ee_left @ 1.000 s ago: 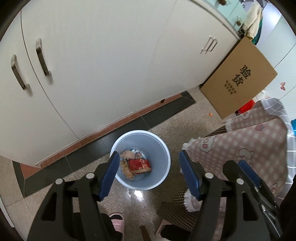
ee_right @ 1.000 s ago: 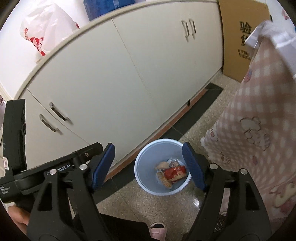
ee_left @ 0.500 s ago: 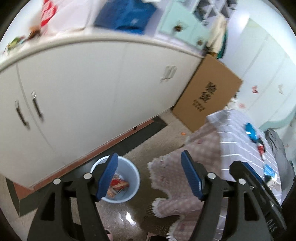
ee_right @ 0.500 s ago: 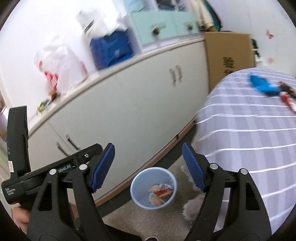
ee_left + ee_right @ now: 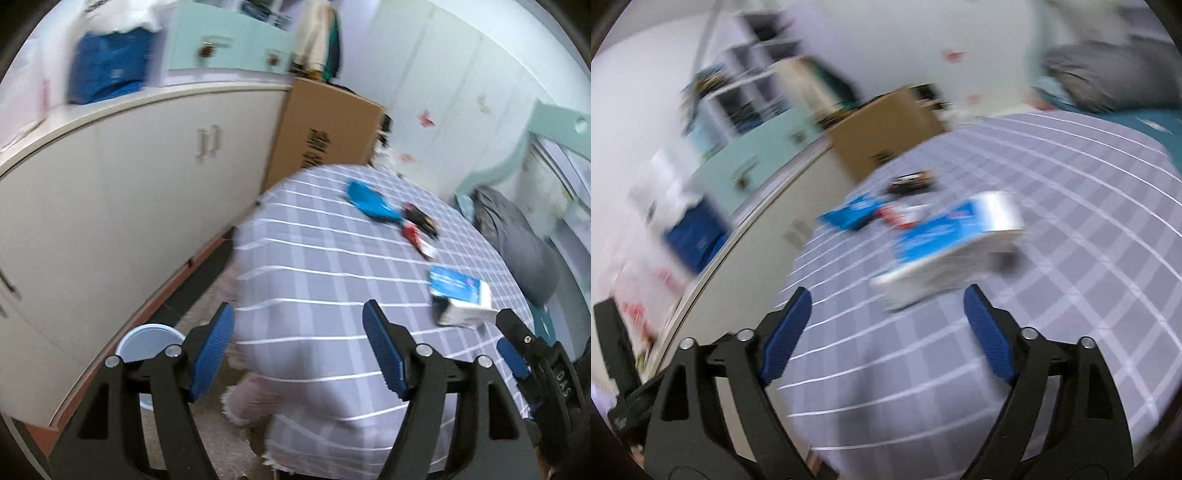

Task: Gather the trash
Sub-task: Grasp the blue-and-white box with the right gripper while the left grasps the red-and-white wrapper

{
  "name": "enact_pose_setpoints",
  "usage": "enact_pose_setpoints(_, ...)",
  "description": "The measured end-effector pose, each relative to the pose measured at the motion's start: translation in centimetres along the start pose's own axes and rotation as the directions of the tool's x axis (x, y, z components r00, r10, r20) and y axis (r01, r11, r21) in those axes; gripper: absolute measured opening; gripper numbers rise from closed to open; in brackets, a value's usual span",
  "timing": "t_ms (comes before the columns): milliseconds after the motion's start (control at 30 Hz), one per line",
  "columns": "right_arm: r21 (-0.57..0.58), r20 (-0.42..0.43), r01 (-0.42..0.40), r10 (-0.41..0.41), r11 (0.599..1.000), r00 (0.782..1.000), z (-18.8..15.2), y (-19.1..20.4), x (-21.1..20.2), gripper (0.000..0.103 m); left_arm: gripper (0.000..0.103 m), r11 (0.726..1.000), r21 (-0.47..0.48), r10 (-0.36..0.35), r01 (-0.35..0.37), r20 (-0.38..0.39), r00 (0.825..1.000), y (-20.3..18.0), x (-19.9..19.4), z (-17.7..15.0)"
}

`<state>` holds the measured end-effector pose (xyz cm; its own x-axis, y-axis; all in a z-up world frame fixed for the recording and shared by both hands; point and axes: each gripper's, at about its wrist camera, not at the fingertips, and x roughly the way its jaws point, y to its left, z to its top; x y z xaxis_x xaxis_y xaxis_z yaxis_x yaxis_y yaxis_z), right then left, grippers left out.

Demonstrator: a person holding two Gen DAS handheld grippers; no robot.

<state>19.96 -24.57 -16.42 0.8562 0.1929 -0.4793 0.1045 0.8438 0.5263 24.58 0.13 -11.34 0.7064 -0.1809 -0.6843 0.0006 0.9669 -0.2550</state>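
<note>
Both grippers hang over a table draped in a grey checked cloth (image 5: 314, 266), nothing between either pair of blue pads. The left gripper (image 5: 298, 343) stands released, jaws apart; the right gripper (image 5: 886, 321) is opening its jaws, also empty. Just beyond the right gripper lies a blue-and-white carton (image 5: 953, 236), blurred, resting on the cloth. Farther back sit 3 more pieces of trash close together: a red-and-white wrapper (image 5: 419, 240), a black wrapper (image 5: 421, 218) and a blue packet (image 5: 371, 203). Down on the floor, left of the table, the rim of a pale blue bin (image 5: 149, 339) shows beside white cabinets (image 5: 110, 192). A cardboard box (image 5: 325, 133) leans beyond.
</note>
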Motion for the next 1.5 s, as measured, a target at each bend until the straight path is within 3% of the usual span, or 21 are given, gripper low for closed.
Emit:
enact_pose_setpoints(167, 0.179, -0.009, 0.022, -0.02, 0.984, 1.0, 1.0, -4.1, 1.0, 0.089, 0.071, 0.999, 0.042, -0.012, 0.013, -0.036, 0.999, -3.0, 1.8, 0.0)
enact_pose_setpoints(300, 0.19, -0.021, -0.003, 0.007, 0.982, 1.0, 2.6, -4.1, 3.1, 0.089, 0.071, 1.0, 0.031, -0.004, 0.005, -0.045, 0.999, -4.1, 2.8, 0.6)
enact_pose_setpoints(467, 0.159, -0.058, 0.05, -0.041, 0.986, 0.997, 4.3, -3.8, 6.0, 0.088, 0.071, 1.0, 0.022, 0.01, -0.009, -0.051, 0.999, -4.8, 3.9, 1.9)
enact_pose_setpoints(500, 0.155, -0.063, 0.053, -0.044, 0.986, 0.997, 4.5, -3.6, 6.4, 0.082, 0.071, 1.0, 0.02, 0.013, -0.012, -0.05, 0.999, -4.9, 4.1, 2.1)
enact_pose_setpoints(533, 0.146, -0.065, 0.06, -0.051, 0.987, 0.997, 4.6, -3.6, 6.4, 0.066, 0.071, 1.0, 0.018, 0.014, -0.013, -0.049, 0.999, -5.0, 4.3, 2.4)
enact_pose_setpoints(600, 0.13, -0.106, 0.051, -0.037, 0.99, 0.994, 5.0, -3.9, 7.3, 0.042, 0.071, 1.0, 0.012, 0.013, -0.012, -0.047, 0.999, -5.6, 4.8, 3.0)
enact_pose_setpoints(700, 0.112, -0.119, 0.038, -0.024, 0.993, 0.993, 5.3, -4.0, 7.7, 0.038, 0.071, 1.0, 0.012, -0.002, 0.003, -0.046, 0.999, -6.8, 5.8, 3.9)
enact_pose_setpoints(933, -0.016, -0.025, 0.05, -0.051, 0.999, 0.998, 8.4, -4.7, 6.6, 0.019, 0.071, 0.997, 0.064, -0.03, 0.035, -0.081, 0.996, -10.3, 9.2, 5.2)
enact_pose_setpoints(1100, -0.065, 0.027, 0.079, -0.077, 0.995, 0.997, 11.0, -5.8, 6.6, 0.011, 0.071, 0.997, 0.059, -0.044, 0.051, -0.119, 0.992, -11.9, 12.2, 6.0)
enact_pose_setpoints(1367, -0.102, 0.041, 0.108, -0.105, 0.989, 0.994, 13.6, -7.4, 8.0, 0.011, 0.07, 0.996, 0.057, -0.061, 0.071, -0.16, 0.985, -14.2, 16.4, 7.3)
enact_pose_setpoints(1433, -0.102, 0.034, 0.106, -0.103, 0.989, 0.994, 13.7, -7.6, 8.3, 0.011, 0.061, 0.995, 0.053, -0.073, 0.083, -0.175, 0.982, -14.7, 17.2, 7.5)
enact_pose_setpoints(1500, -0.103, 0.03, 0.103, -0.101, 0.989, 0.994, 13.6, -7.7, 8.7, 0.011, 0.06, 0.995, 0.062, -0.07, 0.082, -0.171, 0.983, -15.2, 17.7, 7.6)
